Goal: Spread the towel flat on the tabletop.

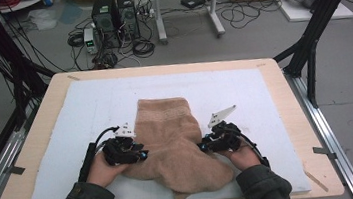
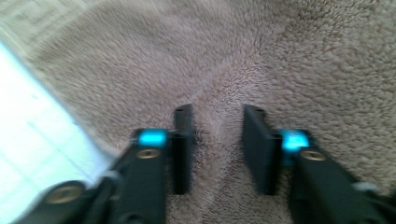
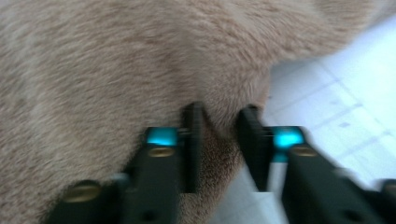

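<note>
Here, a soft tan towel [image 1: 169,140] is laid in the middle of the pale blue mat [image 1: 245,101], which covers the wooden table [image 1: 284,92]. The far end of the towel is spread flat near the middle of the high view, and the near end is bunched up at the bottom. The left gripper [image 1: 143,155] is set at the towel's left side and the right gripper [image 1: 203,147] at its right side, likely so that both sides can be picked up together and the towel folded or pulled straight.

In the left gripper view, the left gripper [image 2: 215,144] is seen with its jaws a little way apart and a raised fold of towel between them; a firm squeeze cannot be seen. In the right gripper view, the right gripper [image 3: 222,144] is seen pinched narrow on the towel's edge, just beside the mat.

Both gripper views are blurred. The near tip of the towel is hidden at the table's bottom edge, and much of each hand is covered by its gripper.
</note>
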Tool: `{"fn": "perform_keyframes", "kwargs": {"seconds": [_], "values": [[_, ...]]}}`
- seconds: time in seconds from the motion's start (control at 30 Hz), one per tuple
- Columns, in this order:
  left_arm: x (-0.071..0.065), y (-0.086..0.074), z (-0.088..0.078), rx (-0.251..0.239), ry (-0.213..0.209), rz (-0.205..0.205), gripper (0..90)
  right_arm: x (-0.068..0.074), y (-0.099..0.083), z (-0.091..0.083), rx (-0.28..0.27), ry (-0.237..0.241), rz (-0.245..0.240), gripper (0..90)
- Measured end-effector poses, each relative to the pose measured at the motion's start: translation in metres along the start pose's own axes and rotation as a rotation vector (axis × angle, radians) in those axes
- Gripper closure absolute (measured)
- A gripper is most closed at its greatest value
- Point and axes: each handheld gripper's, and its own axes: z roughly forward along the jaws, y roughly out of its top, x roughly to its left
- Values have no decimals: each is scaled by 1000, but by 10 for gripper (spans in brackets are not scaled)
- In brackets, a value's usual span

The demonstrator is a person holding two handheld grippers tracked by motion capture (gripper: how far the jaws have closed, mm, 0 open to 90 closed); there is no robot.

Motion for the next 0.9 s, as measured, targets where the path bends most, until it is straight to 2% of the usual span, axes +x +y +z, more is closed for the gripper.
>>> {"fn": "perform_keyframes", "kwargs": {"seconds": [0.1,0.2,0.23,0.27,0.3,0.37,0.4,0.43,0.47,0.5,0.57,0.63,0.7,0.77,0.8,0.83,0.87,0.9], "values": [[-2,0,-1,-2,1,9,815,0,0,-3,-3,12,-5,850],[-4,2,-9,-39,18,-1,838,-1,-2,-18,-50,7,5,856],[-4,2,-9,-39,18,-1,841,-1,-2,-18,-50,7,5,856],[-4,3,-12,-55,25,-3,841,-1,-3,-26,-69,2,11,856],[-5,7,-16,-92,30,-17,844,-1,-4,-39,-95,-16,18,856],[-6,12,-20,-126,26,-27,844,-2,-4,-58,-111,-53,17,856],[-6,12,-20,-126,26,-27,845,-2,-4,-58,-111,-53,17,856],[-7,15,-22,-140,17,-30,845,-2,-3,-67,-120,-68,14,856],[-11,20,-26,-175,6,-32,845,-1,0,-84,-131,-95,3,856],[-11,20,-26,-175,6,-32,845,1,2,-93,-131,-112,-10,856],[-18,27,-31,-189,4,-6,845,7,8,-107,-141,-140,-27,856],[-22,27,-34,-184,12,9,845,12,13,-115,-140,-148,-48,856],[-23,26,-34,-173,22,15,845,15,15,-116,-136,-149,-56,855],[-26,16,-38,-153,40,15,845,20,15,-105,-123,-117,-55,852],[-26,16,-38,-153,40,15,845,20,15,-105,-123,-117,-55,852],[-28,6,-41,-142,56,19,845,22,11,-92,-115,-80,-49,851],[-28,6,-41,-142,56,19,845,23,8,-85,-115,-59,-36,850],[-29,-6,-44,-142,57,3,845,23,5,-77,-116,-38,-34,849]]}}
